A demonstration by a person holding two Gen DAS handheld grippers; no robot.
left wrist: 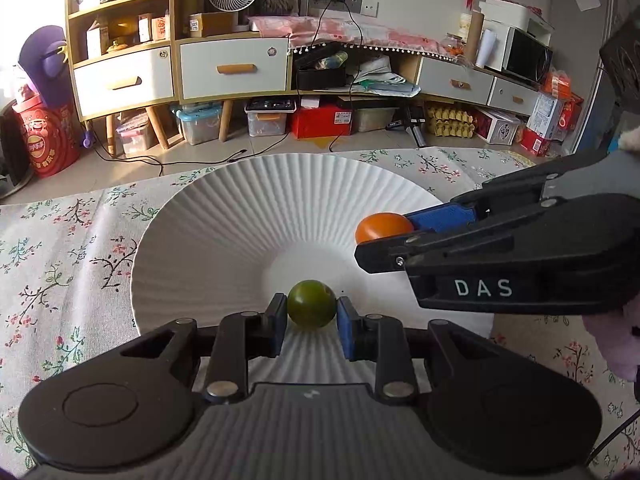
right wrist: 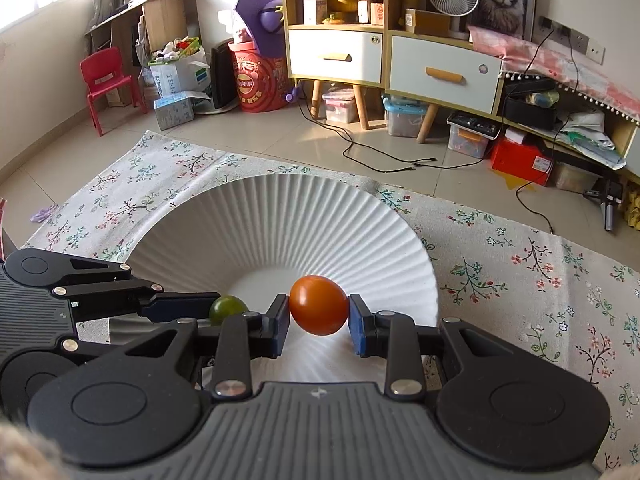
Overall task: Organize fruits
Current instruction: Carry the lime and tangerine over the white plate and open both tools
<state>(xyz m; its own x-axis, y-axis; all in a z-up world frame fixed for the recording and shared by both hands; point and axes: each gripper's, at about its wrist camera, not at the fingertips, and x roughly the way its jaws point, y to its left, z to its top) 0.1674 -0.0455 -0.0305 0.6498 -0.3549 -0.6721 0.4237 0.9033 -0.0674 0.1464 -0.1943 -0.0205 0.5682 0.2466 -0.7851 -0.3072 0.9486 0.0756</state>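
A floral tablecloth (left wrist: 72,240) covers the work surface. On it rests a white fluted plate (left wrist: 224,216) (ribs radiating from a smooth centre). Both grippers reach over the plate, side by side. The left gripper (left wrist: 312,312) is closed on a small green fruit (left wrist: 311,306), its blue pads pressing either side, above the plate's near slope. The right gripper (right wrist: 319,312) is likewise closed on an orange fruit (right wrist: 318,304) (slightly egg-shaped), held over the plate's centre, just right of the green one.
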